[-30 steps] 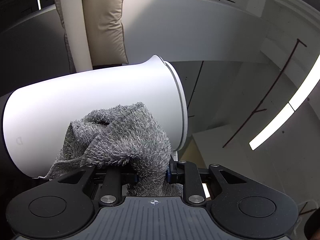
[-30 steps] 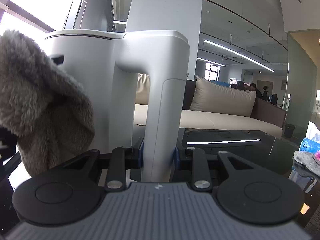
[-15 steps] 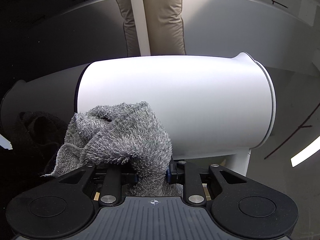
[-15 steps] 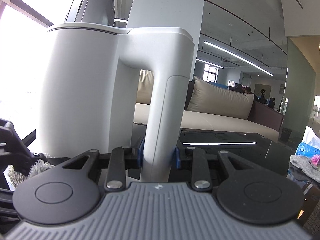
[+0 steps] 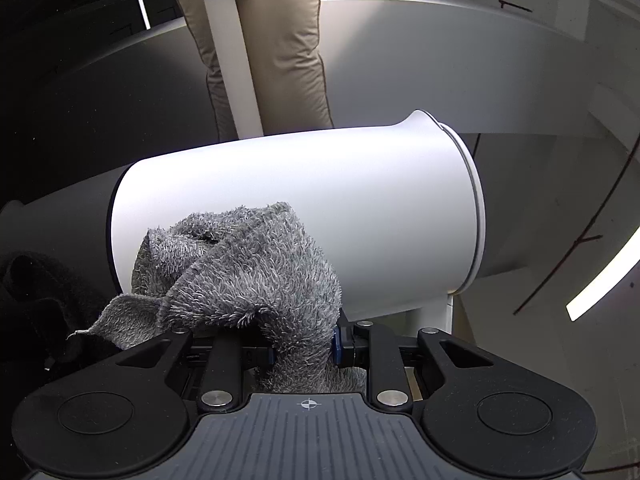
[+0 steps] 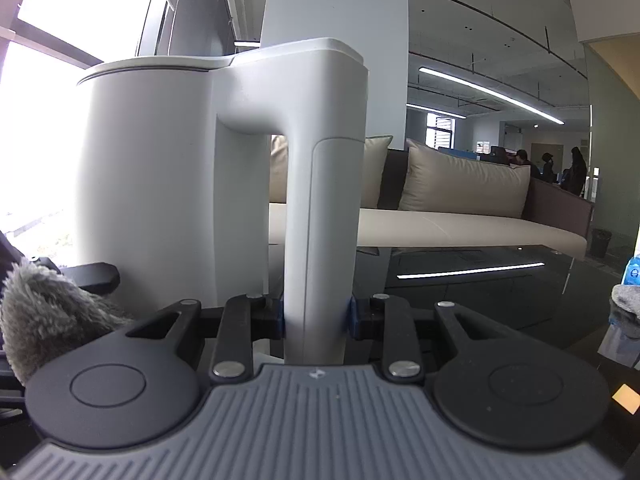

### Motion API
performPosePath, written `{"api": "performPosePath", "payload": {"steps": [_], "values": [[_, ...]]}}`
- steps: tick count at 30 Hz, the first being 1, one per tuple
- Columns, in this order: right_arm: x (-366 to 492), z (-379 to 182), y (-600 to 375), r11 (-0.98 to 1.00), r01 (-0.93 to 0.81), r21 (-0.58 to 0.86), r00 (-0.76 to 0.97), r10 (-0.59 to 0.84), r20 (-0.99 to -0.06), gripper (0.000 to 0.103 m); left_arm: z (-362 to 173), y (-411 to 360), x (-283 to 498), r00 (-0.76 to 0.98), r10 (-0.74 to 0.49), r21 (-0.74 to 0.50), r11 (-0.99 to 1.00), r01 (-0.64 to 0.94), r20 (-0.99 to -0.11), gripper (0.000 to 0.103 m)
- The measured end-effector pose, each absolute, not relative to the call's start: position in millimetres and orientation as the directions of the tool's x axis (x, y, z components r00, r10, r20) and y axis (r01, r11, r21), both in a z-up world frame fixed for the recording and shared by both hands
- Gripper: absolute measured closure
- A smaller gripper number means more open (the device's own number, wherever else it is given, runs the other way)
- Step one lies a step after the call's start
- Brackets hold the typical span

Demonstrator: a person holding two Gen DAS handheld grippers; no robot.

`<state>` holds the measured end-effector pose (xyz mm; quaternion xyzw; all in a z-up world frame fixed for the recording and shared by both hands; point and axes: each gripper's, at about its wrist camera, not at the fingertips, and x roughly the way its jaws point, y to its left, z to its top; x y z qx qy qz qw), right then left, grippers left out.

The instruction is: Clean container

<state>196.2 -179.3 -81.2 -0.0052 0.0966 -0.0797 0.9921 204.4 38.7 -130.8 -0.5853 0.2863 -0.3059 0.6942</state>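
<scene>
A white kettle-like container point(image 5: 320, 200) fills the left wrist view, its lid end to the right and base to the left. My left gripper point(image 5: 304, 350) is shut on a grey fluffy cloth point(image 5: 248, 280), which is bunched against the lower side wall near the base. In the right wrist view the same container point(image 6: 152, 168) stands upright with its handle point(image 6: 320, 220) toward me. My right gripper point(image 6: 316, 320) is shut on the lower part of that handle. The cloth point(image 6: 44, 316) shows at the lower left, beside the container's wall.
A beige sofa point(image 6: 460, 224) with cushions stands behind the container. A dark glossy table point(image 6: 500, 280) lies in front of it. A blue packet and a grey cloth point(image 6: 626, 300) sit at the right edge. Several people stand far off at the back right.
The cloth has slid along the container's side: from near the lid end a second ago toward the base, and low beside the wall in the right wrist view. The right gripper keeps its hold.
</scene>
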Motion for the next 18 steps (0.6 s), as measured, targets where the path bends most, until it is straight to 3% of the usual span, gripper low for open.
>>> {"api": "performPosePath", "payload": {"steps": [6,18], "values": [[202.2,-76.7,-186.6,0.999,0.048,-0.007,0.982,-0.048,-0.180,0.073,-120.3,43.4,203.0,0.686,-0.728,-0.985,0.109,0.131,0.011,0.081],[215.5,-69.3,-194.3,0.992,-0.126,0.013,0.977,0.126,-0.170,0.073,-122.1,62.8,154.1,0.715,-0.699,-0.981,0.127,0.149,0.018,0.081]]}}
